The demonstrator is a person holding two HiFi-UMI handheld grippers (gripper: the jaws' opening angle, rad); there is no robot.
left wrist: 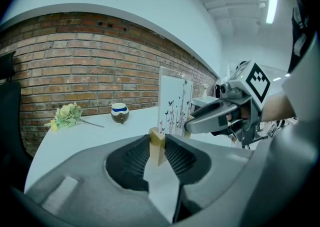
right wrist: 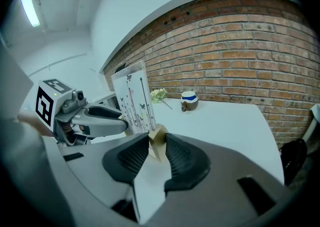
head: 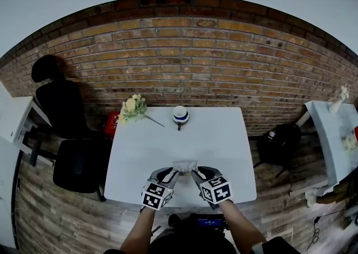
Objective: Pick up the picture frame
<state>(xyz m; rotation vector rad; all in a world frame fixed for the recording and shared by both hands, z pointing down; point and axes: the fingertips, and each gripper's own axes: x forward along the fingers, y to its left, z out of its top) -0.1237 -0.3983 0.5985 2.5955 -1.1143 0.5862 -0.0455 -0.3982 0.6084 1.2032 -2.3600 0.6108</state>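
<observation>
Brick wall (head: 184, 57) behind, white counter (head: 224, 146) below: your left tongs (head: 171, 173) and right tongs (head: 198, 173) each clamp a wooden foot (left wrist: 157, 143) of the picture frame (head: 184, 165), spanning between them (it stands upright). Pull them apart or tilt unevenly, and a foot could slip out.

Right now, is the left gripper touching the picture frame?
Touching. The left gripper view shows the left gripper clamped on the picture frame's wooden corner, with no gap at either side.
</observation>
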